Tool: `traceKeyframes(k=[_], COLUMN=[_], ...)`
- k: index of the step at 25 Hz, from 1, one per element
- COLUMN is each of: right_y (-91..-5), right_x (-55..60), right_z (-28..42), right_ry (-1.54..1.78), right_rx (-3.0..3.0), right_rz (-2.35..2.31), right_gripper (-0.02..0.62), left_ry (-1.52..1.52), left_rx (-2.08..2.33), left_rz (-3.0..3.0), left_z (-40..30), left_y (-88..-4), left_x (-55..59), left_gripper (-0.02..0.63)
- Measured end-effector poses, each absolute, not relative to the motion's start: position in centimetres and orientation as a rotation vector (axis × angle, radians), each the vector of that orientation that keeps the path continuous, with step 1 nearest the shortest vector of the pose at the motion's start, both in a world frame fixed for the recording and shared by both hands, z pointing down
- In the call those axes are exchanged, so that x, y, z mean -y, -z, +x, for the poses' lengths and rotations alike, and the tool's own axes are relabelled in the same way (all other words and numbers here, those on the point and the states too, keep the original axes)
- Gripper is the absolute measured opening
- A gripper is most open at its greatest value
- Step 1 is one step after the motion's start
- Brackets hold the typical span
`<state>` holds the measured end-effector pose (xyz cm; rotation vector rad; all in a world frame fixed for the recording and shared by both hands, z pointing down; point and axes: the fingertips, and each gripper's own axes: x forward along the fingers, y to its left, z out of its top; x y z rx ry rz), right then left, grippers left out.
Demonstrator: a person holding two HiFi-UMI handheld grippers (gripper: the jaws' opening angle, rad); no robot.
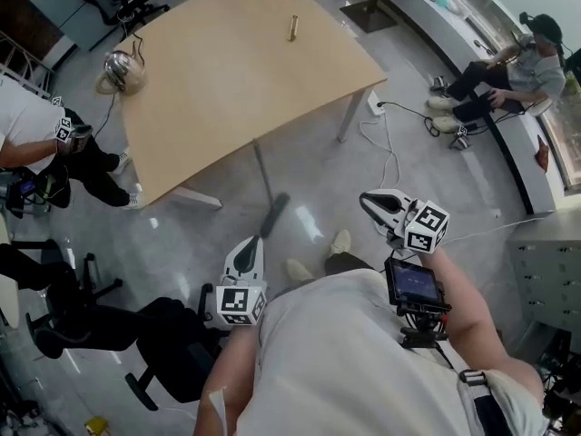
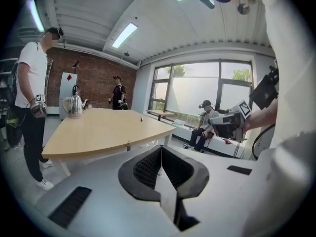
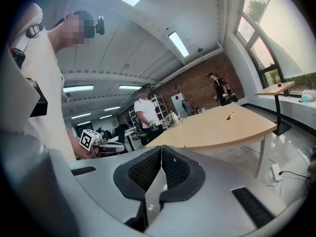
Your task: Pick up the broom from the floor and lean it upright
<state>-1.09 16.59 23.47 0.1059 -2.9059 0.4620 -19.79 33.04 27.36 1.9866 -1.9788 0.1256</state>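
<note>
In the head view a blurred dark grey bar (image 1: 275, 214) slants across the floor just past the table leg, between my two grippers. I cannot tell whether it is the broom. No broom shows in either gripper view. My left gripper (image 1: 250, 243) is held in front of my body, shut, with nothing between its pads (image 2: 161, 149). My right gripper (image 1: 367, 199) is held at about the same height to the right, also shut and empty (image 3: 161, 149). Both point roughly level toward the wooden table (image 1: 227, 71).
A kettle (image 1: 121, 69) and a small brass object (image 1: 293, 27) are on the table. A black office chair (image 1: 172, 352) stands near my left side. A power strip with cables (image 1: 374, 105) lies on the floor. One person (image 1: 508, 75) sits at the right and another (image 1: 36, 139) is at the left.
</note>
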Motion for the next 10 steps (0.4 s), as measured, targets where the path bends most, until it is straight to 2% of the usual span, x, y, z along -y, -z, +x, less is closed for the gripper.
traceKeyframes(k=[10], right_y=[-21.9], right_x=[-18.4], right_z=[-1.8], right_ry=[-0.417], right_rx=[2.956], right_rz=[0.111], right_gripper=[0.018], left_ry=[-0.089], left_rx=[2.009], left_rz=[2.029], left_z=[-19.9], left_y=[-26.2], left_x=[-33.2], left_gripper=[0.011])
